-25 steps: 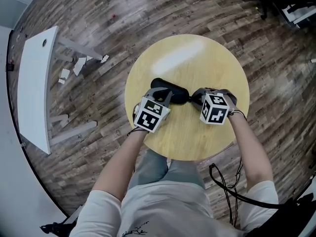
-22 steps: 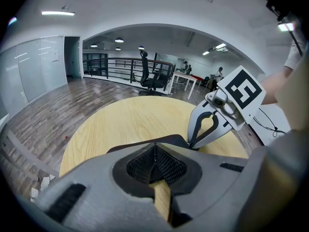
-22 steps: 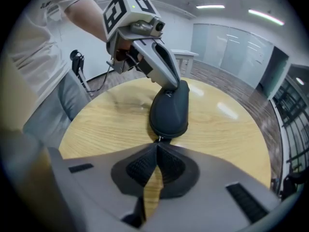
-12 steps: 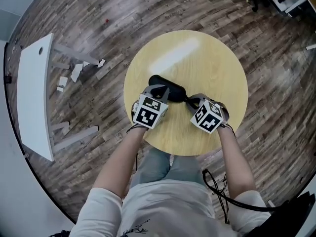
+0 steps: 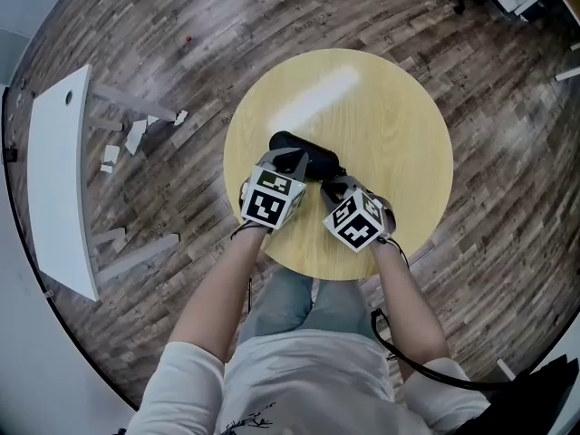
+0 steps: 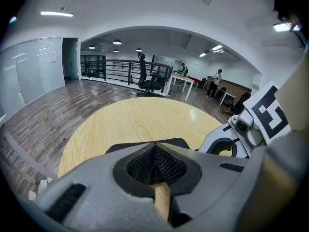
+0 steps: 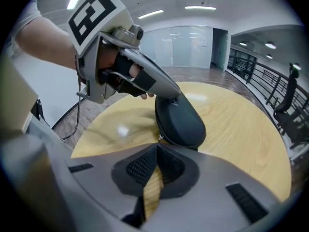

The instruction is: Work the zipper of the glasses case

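Note:
A black glasses case lies near the middle of the round wooden table. My left gripper sits at the case's left end, jaws shut on that end. In the left gripper view the case shows just past the closed pads of the left gripper. My right gripper is at the case's near side, close beside the left one. In the right gripper view the right gripper is shut at the near rim of the case, where a small metal zipper pull sits. The left gripper holds the far end.
The table's near edge is right behind both grippers. A white board and paper scraps lie on the wood floor to the left. A black cable hangs by the person's right arm.
My right gripper has travelled left along the case's near side, from its right end to close beside the left gripper. The left gripper has kept its hold at the left end.

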The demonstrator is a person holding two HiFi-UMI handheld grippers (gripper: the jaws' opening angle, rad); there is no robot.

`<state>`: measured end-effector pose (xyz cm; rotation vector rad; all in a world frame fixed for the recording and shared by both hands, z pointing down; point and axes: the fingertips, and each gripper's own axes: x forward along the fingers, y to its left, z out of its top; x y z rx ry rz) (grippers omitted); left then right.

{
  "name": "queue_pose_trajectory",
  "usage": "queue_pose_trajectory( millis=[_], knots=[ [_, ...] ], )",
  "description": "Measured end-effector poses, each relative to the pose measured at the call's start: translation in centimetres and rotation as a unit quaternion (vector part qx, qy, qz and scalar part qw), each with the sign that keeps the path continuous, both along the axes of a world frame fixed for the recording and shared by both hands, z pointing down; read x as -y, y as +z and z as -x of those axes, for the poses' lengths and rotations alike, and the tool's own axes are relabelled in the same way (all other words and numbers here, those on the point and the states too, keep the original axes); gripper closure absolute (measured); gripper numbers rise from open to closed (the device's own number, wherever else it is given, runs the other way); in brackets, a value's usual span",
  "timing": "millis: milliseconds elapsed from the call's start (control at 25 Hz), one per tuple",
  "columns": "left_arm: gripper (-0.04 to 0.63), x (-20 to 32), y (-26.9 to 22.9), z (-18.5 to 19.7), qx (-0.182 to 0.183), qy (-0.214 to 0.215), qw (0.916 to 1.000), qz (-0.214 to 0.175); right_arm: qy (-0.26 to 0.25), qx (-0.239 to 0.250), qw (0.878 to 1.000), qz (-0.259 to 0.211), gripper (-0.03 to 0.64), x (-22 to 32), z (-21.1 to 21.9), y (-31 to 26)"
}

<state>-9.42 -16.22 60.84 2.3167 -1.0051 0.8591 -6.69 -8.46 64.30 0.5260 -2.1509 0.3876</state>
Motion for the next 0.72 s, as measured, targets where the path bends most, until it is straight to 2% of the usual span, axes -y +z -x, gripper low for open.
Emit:
queue_pose_trajectory(
  millis=[200,360,480,560,640,720],
  knots=[
    [0.589,-0.3,-0.9,0.0,-0.007,0.021,0.9997,-0.01,0.03,0.003,0.999,-0.011,0.617,0.4,-0.7,-0.4],
    [0.59,-0.3,-2.6,-1.1,-0.01,0.065,0.9975,-0.027,0.021,-0.035,0.998,-0.04,0.617,1.9,-6.1,-0.6],
    [0.589,-1.4,-2.1,-3.3,-0.011,0.113,0.9935,-0.002,0.014,-0.066,0.996,-0.053,0.617,3.6,-11.4,-0.3],
    [0.591,-2.4,-2.3,-5.5,-0.037,0.141,0.9892,0.016,0.009,-0.075,0.996,-0.053,0.617,4.9,-14.0,-0.2],
    [0.591,-3.4,-2.8,-8.4,-0.061,0.166,0.984,0.022,0.003,-0.074,0.996,-0.046,0.617,6.0,-15.4,-0.2],
    [0.589,-3.9,-2.6,-10.8,-0.055,0.186,0.9809,0.017,-0.01,-0.074,0.996,-0.047,0.617,6.6,-15.9,-0.2]
  ],
)
